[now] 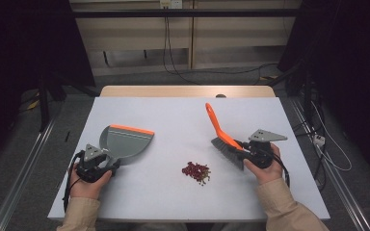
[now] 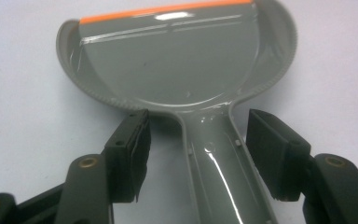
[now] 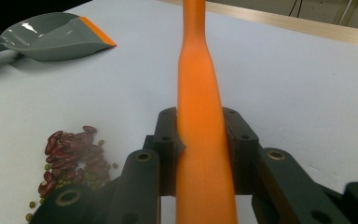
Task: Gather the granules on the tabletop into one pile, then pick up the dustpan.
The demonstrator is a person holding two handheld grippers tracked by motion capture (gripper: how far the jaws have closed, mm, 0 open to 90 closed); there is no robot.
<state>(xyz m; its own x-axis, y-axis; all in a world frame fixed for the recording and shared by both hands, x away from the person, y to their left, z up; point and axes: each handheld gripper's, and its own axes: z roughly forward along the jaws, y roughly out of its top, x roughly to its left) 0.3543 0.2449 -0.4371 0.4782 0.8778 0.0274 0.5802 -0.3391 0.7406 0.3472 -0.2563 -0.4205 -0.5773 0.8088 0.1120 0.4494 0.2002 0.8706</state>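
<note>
Two hand-held tools work over a white table: a grey dustpan with an orange lip lies flat at the left, its handle between the spread jaws of the left tool, neither pad touching it. The right tool pinches the orange handle of a brush, bristles down at the right. Between them sits a small pile of red beans.

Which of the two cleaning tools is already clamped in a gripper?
The brush: the right gripper is shut on its orange handle. The dustpan handle lies between the left gripper's jaws, unclamped.
</note>
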